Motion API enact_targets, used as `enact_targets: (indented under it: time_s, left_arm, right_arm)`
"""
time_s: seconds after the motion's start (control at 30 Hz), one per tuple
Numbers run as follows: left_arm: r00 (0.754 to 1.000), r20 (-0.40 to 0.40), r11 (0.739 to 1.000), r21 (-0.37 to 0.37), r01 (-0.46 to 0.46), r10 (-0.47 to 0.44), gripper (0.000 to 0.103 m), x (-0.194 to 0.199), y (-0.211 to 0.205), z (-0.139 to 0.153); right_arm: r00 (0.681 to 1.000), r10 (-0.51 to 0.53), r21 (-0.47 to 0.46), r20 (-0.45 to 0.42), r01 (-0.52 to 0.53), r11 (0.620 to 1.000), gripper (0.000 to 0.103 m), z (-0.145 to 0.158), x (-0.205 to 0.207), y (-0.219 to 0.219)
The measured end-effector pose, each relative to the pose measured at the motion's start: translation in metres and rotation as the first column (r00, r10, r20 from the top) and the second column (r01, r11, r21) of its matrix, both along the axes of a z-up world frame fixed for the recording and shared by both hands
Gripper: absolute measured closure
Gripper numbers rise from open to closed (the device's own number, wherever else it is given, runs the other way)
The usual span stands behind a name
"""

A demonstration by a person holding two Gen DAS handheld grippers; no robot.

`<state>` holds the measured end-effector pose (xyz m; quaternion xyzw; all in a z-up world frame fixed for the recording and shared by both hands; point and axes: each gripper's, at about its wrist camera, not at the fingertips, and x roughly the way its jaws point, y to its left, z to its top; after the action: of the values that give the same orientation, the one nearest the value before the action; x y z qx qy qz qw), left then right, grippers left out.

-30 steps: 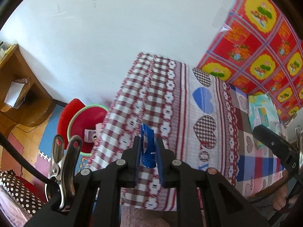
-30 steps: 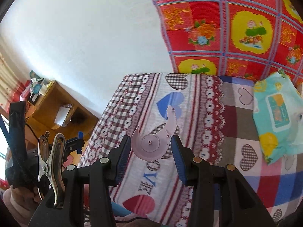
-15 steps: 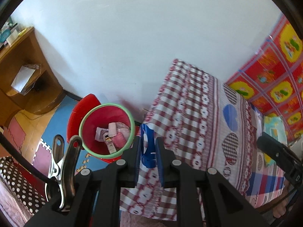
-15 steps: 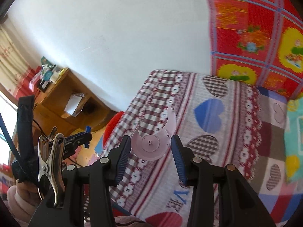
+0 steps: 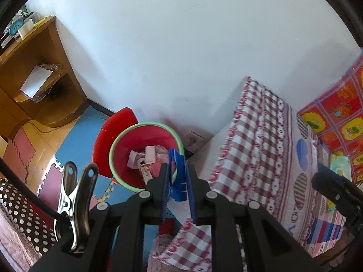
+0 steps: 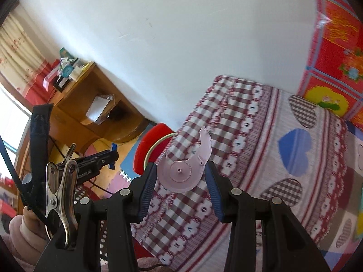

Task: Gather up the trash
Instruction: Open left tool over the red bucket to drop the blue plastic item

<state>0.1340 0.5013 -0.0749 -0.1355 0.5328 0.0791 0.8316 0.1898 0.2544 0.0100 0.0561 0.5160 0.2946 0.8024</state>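
Observation:
In the left wrist view my left gripper (image 5: 178,179) is shut on a blue plastic piece (image 5: 178,176), hanging above the near right rim of a red bin (image 5: 127,140) with a green rim. The bin stands on the floor by the wall and holds several pink scraps (image 5: 149,156). In the right wrist view my right gripper (image 6: 181,176) is shut on a pink, rounded plastic piece (image 6: 183,172) with a curved tail, over the bed's left edge. The bin (image 6: 154,145) shows partly behind the bed corner there, and the left gripper (image 6: 99,158) is at the left.
A bed with a red-checked, heart-printed sheet (image 5: 272,149) fills the right side. A wooden desk with shelves (image 5: 34,86) stands at the left against the white wall. Foam puzzle mats (image 5: 74,140) cover the floor. A polka-dot cushion (image 5: 20,215) lies lower left.
Both grippers have swung left off the bed toward the wall corner. The red bin has come fully into the left wrist view, under the blue piece. Both grips are unchanged.

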Motion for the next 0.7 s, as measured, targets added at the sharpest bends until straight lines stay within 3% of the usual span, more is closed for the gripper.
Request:
enact_targets:
  time_s: [0.7]
  left_arm:
    - [0.997, -0.072, 0.998, -0.047, -0.035, 0.031, 0.087, 0.027, 0.051, -0.071]
  right_arm:
    - [0.994, 0.104, -0.045, -0.042, -0.106, 0.993, 0.058, -0.024, 0.016, 0.079]
